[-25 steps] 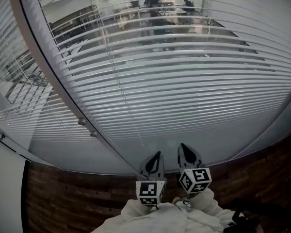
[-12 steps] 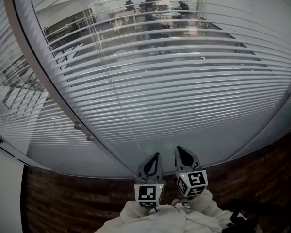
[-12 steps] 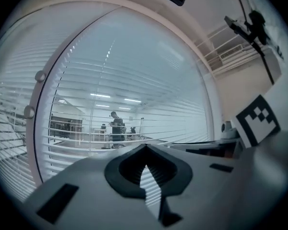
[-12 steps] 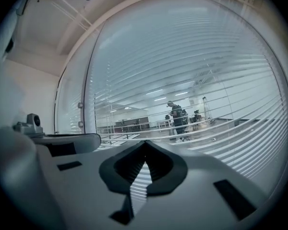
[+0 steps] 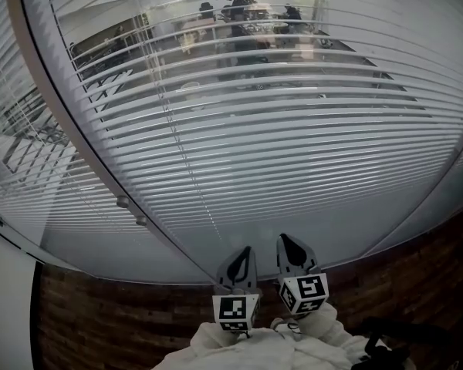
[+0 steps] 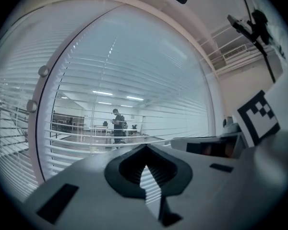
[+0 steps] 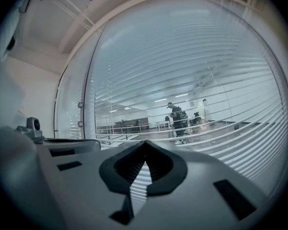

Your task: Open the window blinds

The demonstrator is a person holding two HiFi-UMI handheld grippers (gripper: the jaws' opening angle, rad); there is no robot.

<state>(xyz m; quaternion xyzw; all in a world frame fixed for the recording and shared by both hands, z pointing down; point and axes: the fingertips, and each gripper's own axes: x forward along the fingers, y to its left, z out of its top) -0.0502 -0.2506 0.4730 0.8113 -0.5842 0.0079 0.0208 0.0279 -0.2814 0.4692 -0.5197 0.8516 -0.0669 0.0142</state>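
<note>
White horizontal blinds (image 5: 278, 129) hang behind a glass wall, with slats tilted enough that a room shows through the upper part. A thin cord (image 5: 177, 141) runs down them. My left gripper (image 5: 243, 253) and right gripper (image 5: 285, 241) sit side by side low in the head view, pointing at the bottom of the glass and short of it. Both are shut with nothing between their jaws. In the left gripper view the left gripper (image 6: 145, 147) faces the blinds (image 6: 134, 90). The right gripper (image 7: 145, 143) faces the blinds (image 7: 197, 66) too.
A pale frame post (image 5: 69, 114) crosses the glass at the left, with two round knobs (image 5: 122, 202) beside it. People stand at desks (image 5: 235, 6) beyond the glass. Dark wood floor (image 5: 100, 322) lies below. White sleeves (image 5: 247, 349) are at the bottom edge.
The head view has shifted slightly, so the blinds sit a little lower in the picture. Both grippers stay shut, side by side in the same place.
</note>
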